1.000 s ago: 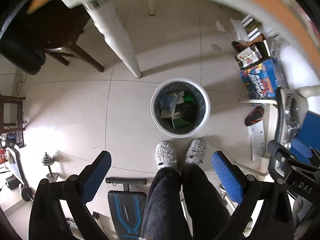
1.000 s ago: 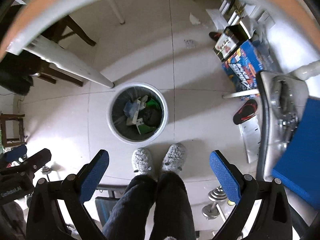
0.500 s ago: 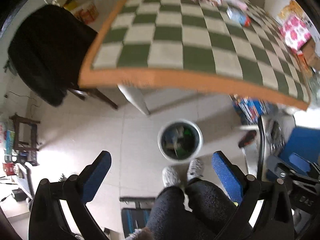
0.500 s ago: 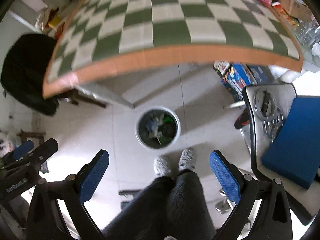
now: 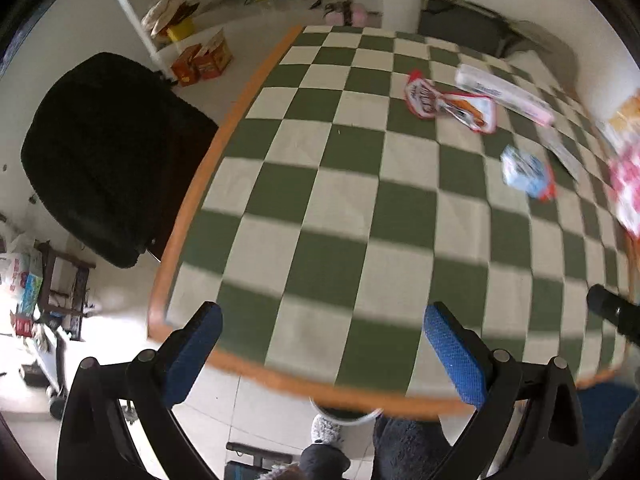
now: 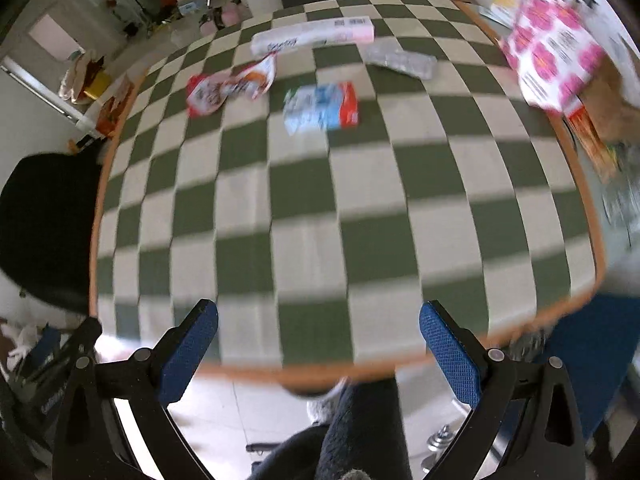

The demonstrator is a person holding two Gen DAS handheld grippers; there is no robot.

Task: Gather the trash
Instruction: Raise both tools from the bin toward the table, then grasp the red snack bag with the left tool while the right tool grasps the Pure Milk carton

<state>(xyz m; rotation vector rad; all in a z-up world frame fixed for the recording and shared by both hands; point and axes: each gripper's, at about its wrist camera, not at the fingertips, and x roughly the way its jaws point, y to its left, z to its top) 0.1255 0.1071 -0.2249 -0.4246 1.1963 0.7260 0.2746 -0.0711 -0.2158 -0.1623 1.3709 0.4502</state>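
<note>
While both grippers' fingers gape wide and empty above checkered table (image 6: 304, 216), red-white wrapper (image 6: 228, 86) and blue-white packet (image 6: 320, 110) lie apart.

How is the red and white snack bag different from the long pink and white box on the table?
The snack bag is crumpled and mostly red and white; the long box is straight, flat-sided and pale pink and white. The bag is shorter, the box much longer. The bag lies nearer the camera. Both rest on the checkered table, untouched.
</note>
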